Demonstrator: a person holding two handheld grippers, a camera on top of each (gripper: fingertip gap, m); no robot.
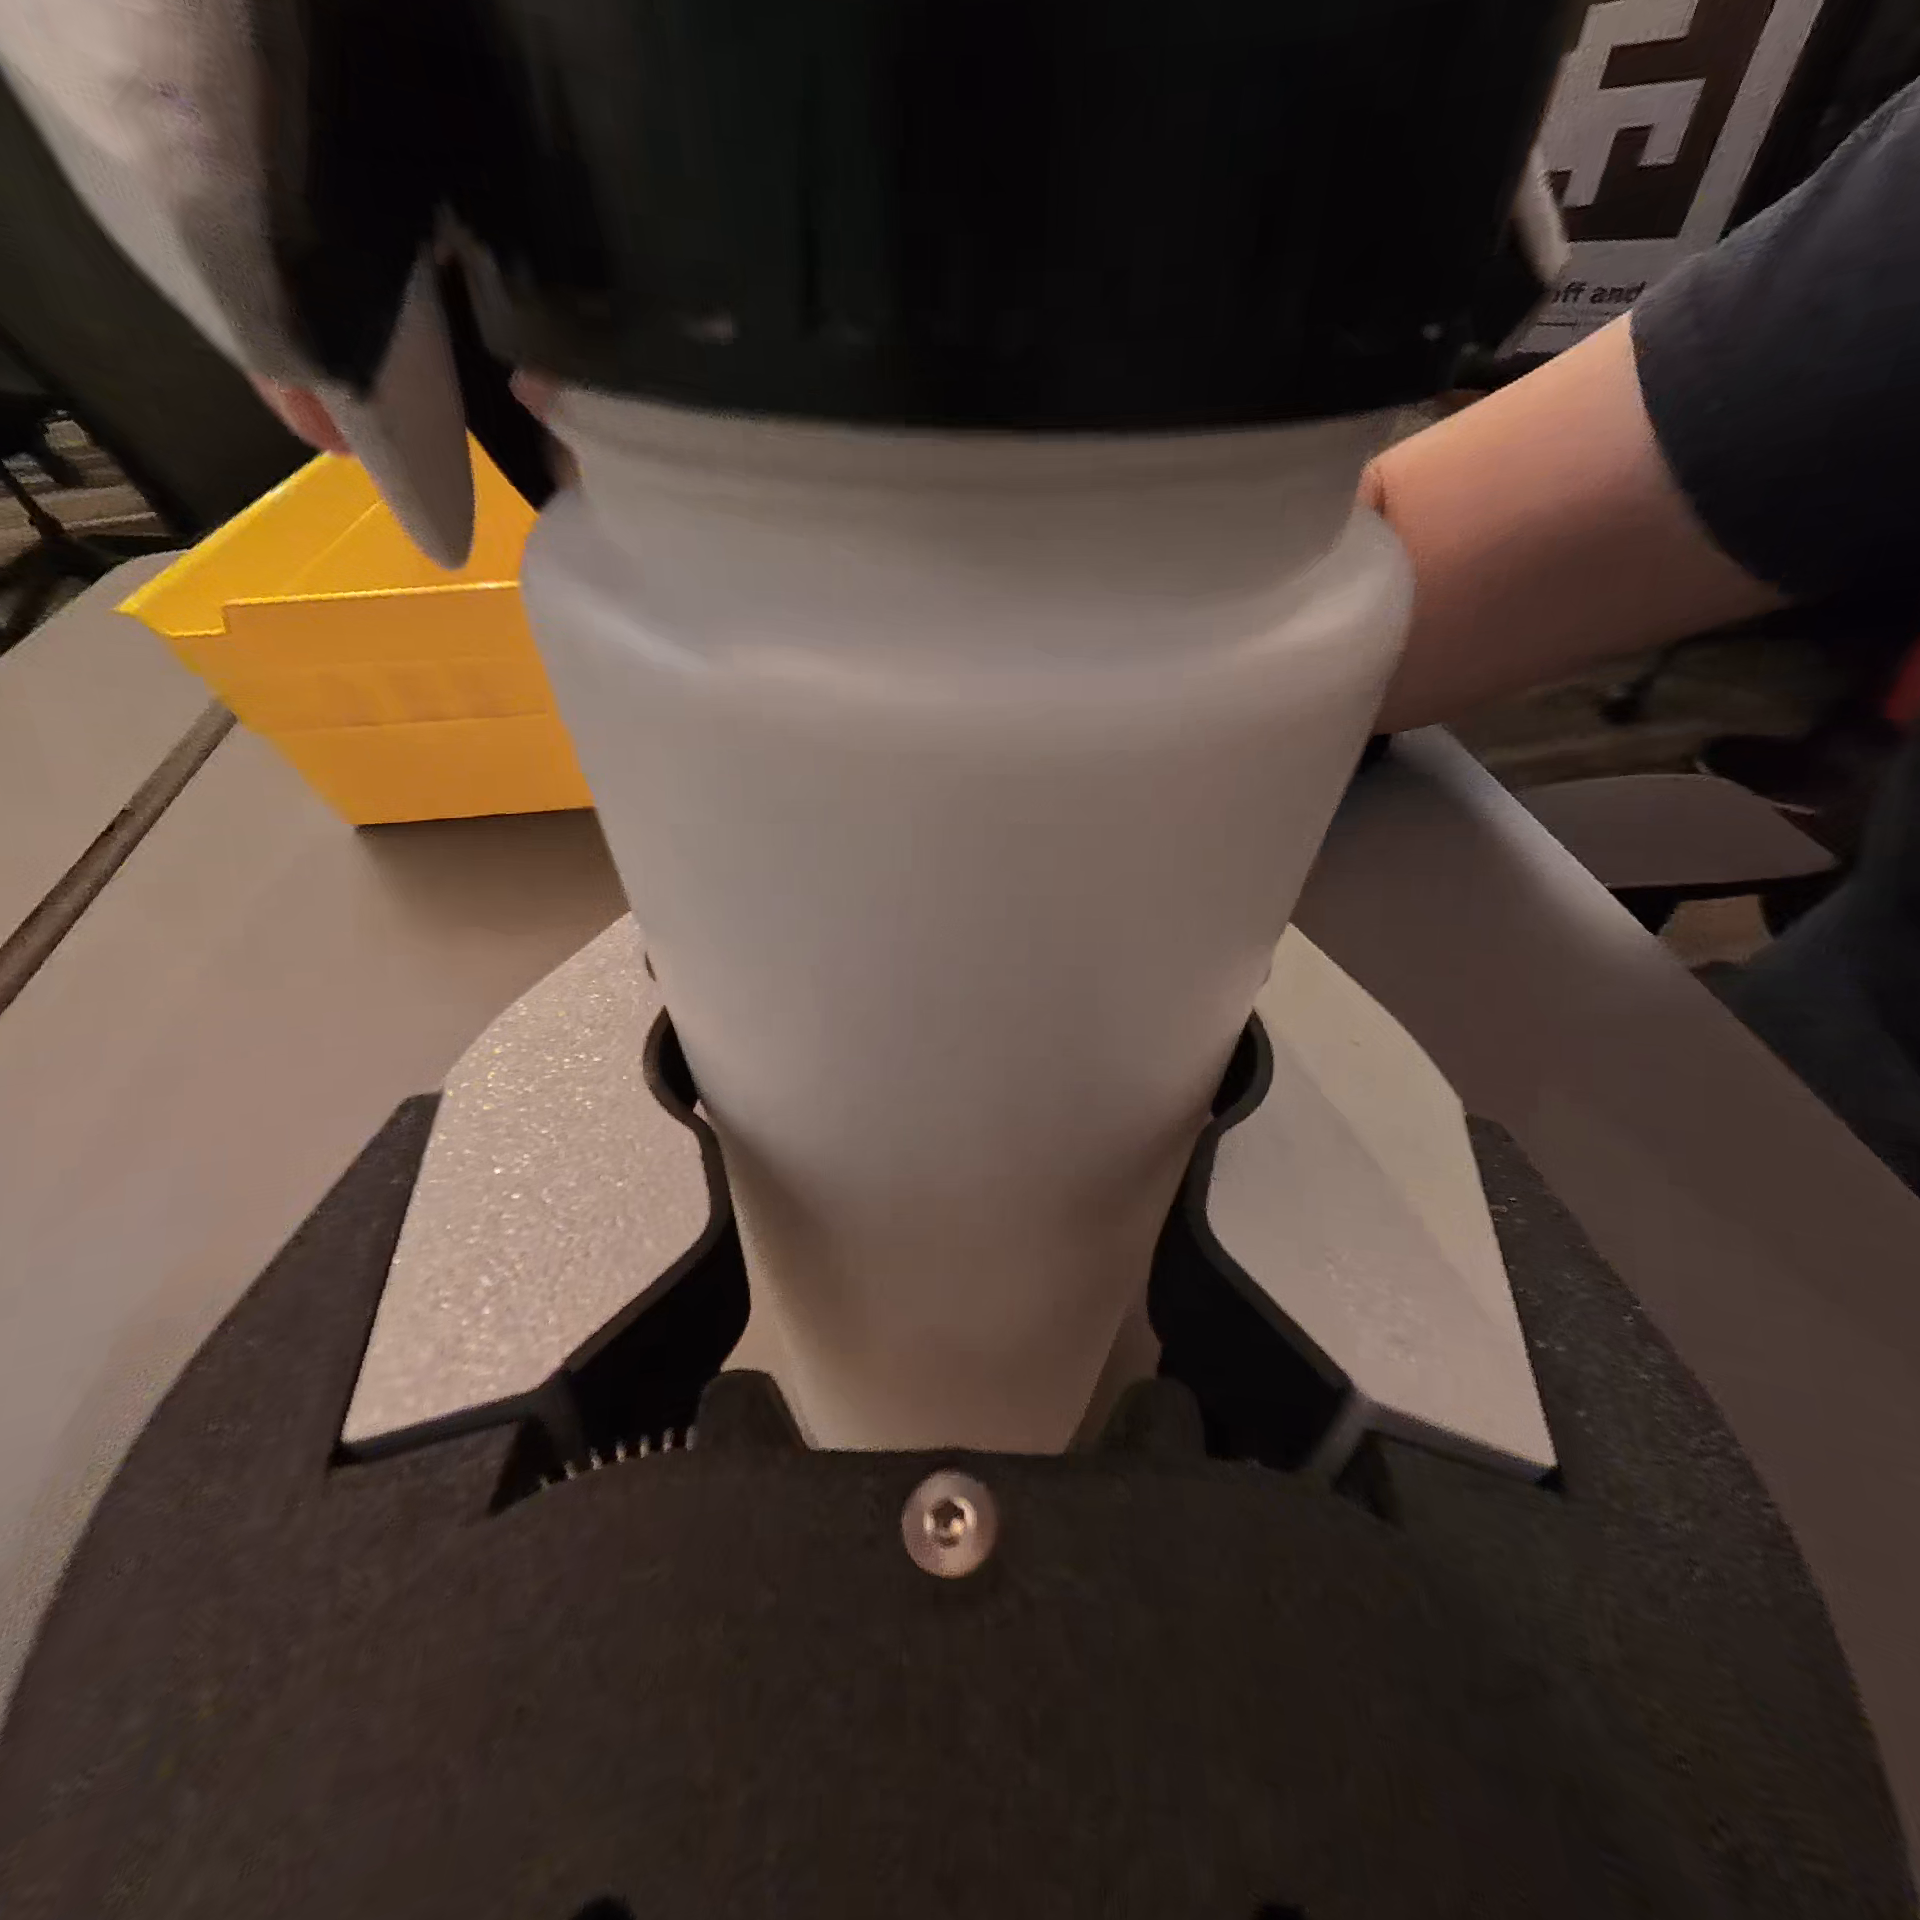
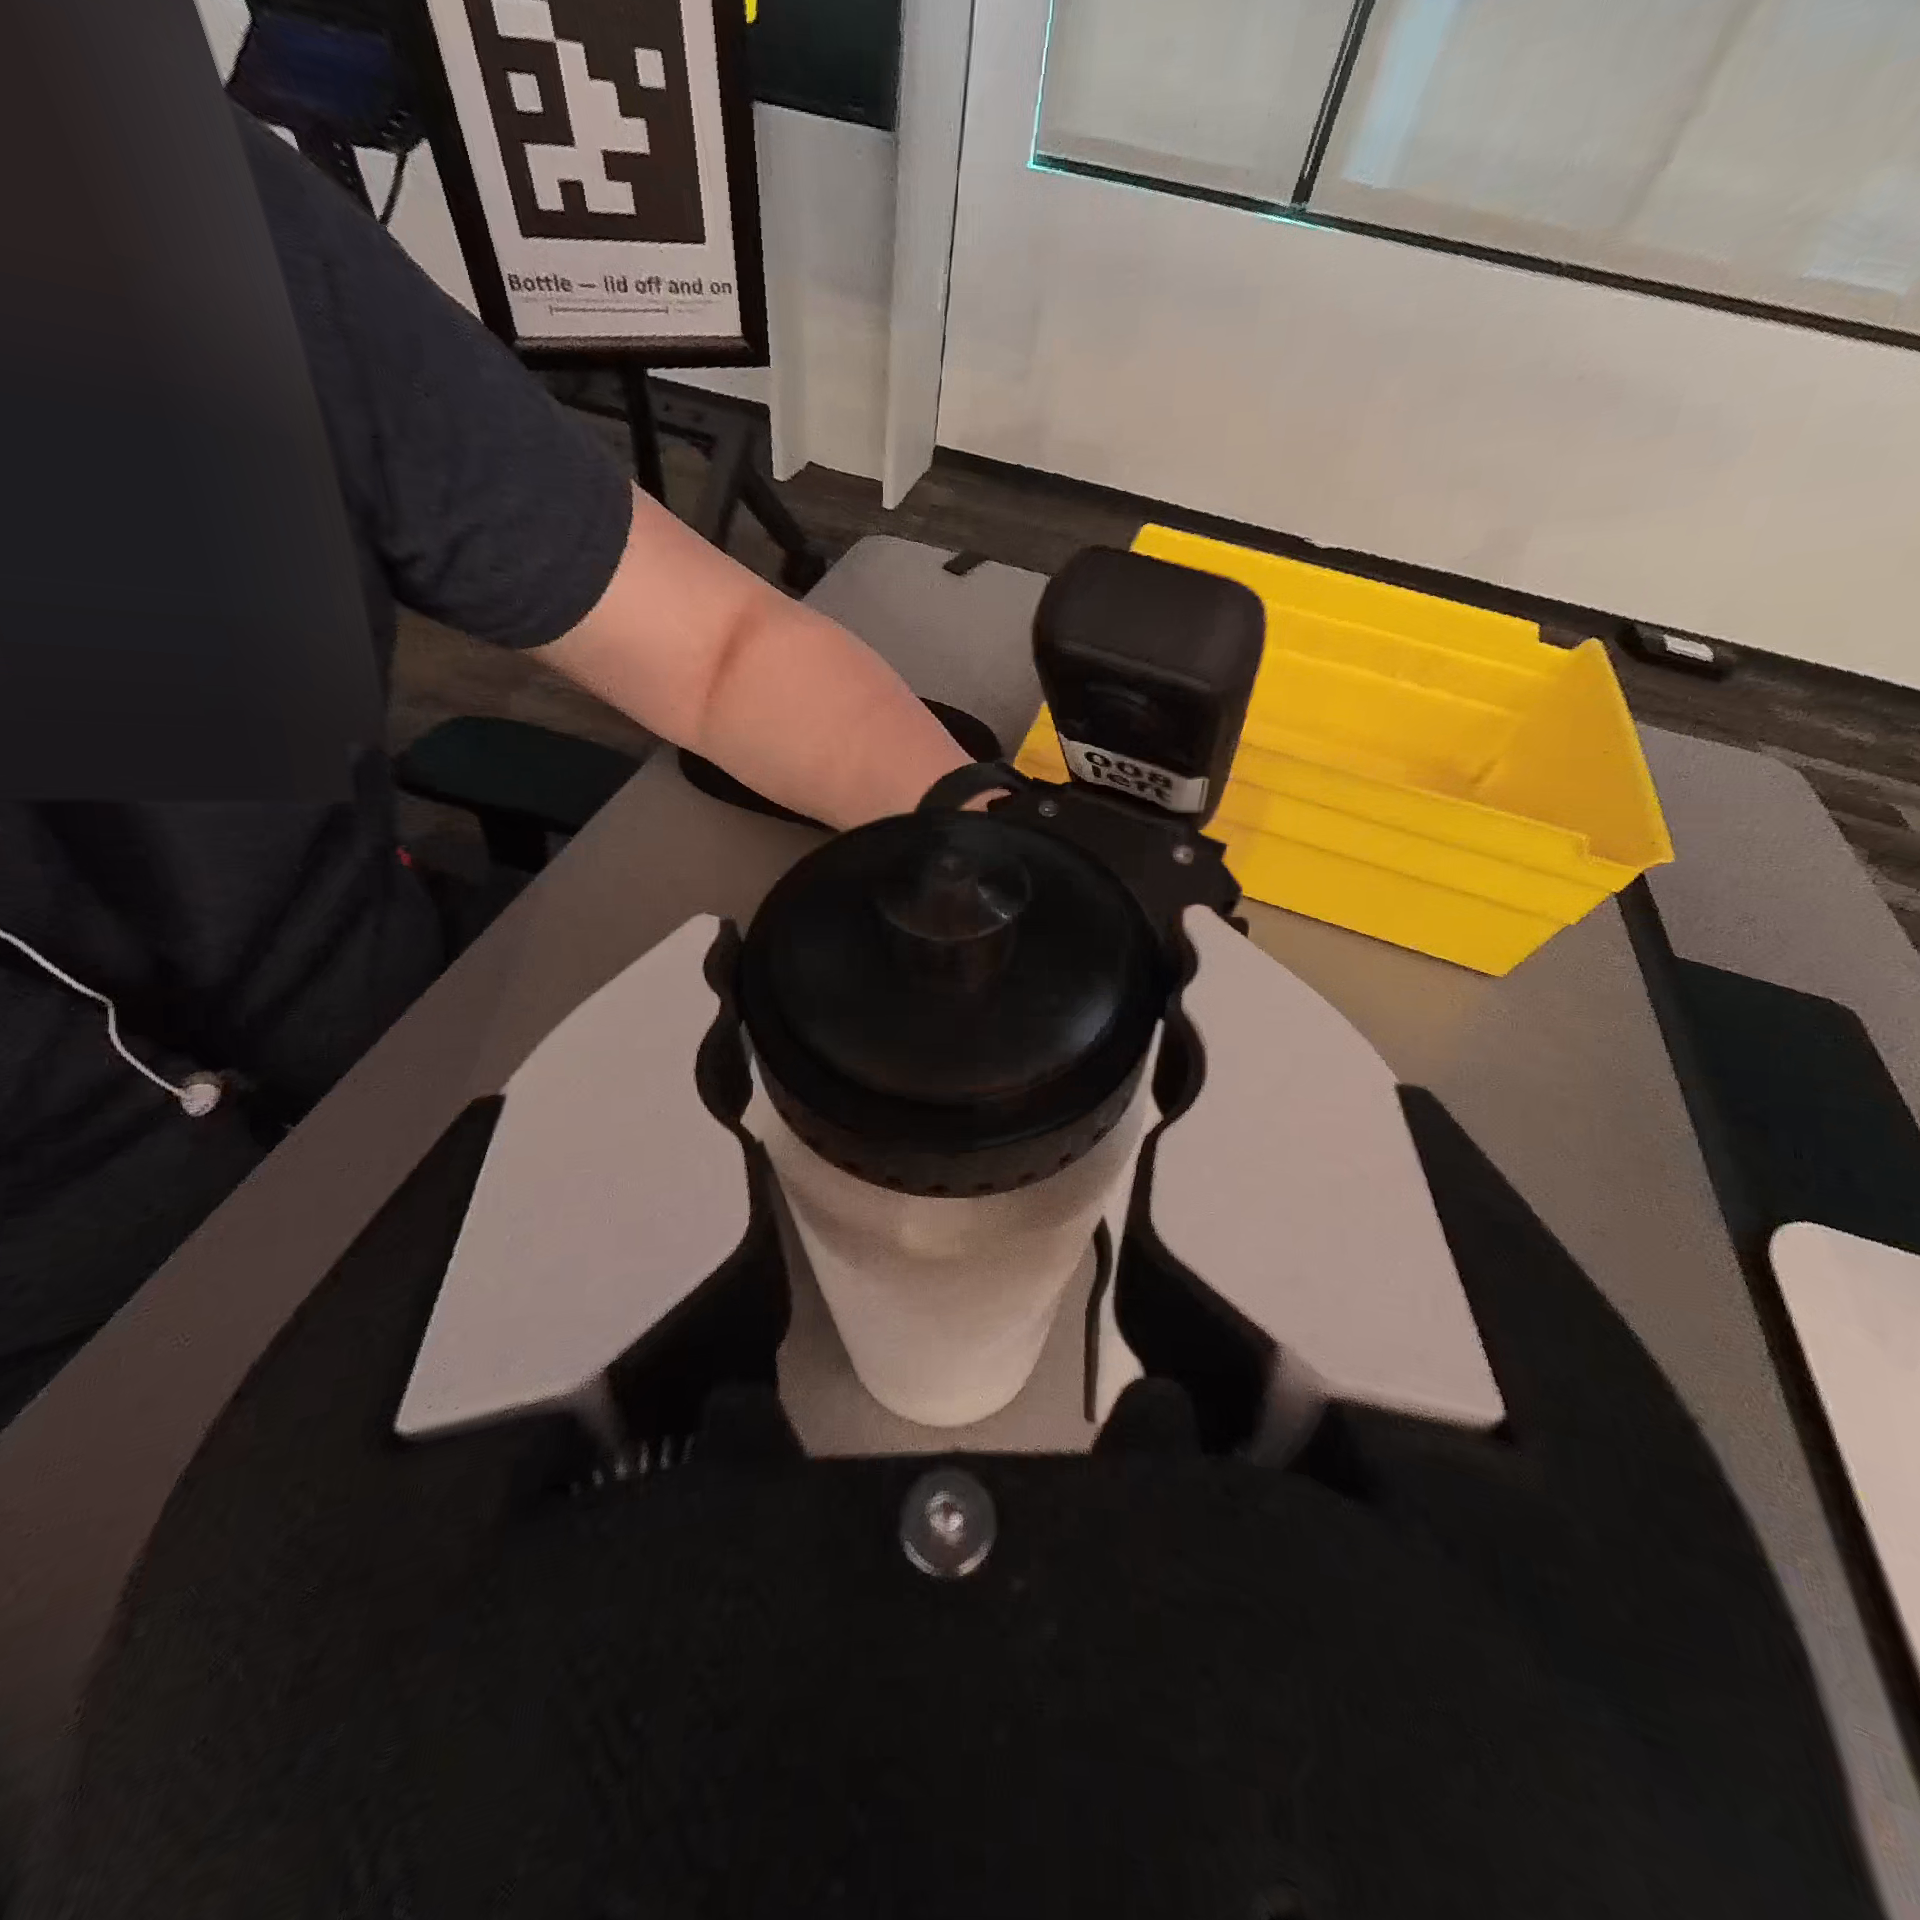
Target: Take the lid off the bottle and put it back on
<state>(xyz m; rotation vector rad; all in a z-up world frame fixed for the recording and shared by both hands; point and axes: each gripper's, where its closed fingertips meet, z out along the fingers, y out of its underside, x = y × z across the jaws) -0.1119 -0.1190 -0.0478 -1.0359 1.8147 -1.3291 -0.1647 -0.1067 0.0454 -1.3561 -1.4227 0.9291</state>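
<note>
A white translucent bottle stands upright on the grey table. My left gripper is shut on the bottle's lower body, one finger on each side. A black lid with a spout sits on the bottle's neck. My right gripper comes from above and is shut on the lid, its fingers pressed to both sides of the rim. In the left wrist view the lid fills the top, with one grey right finger beside it. The bottle body shows below the lid.
A yellow bin stands on the table behind the bottle, also in the left wrist view. A person's arm reaches in beside it. A framed marker sign stands behind. A dark mat and white object lie at right.
</note>
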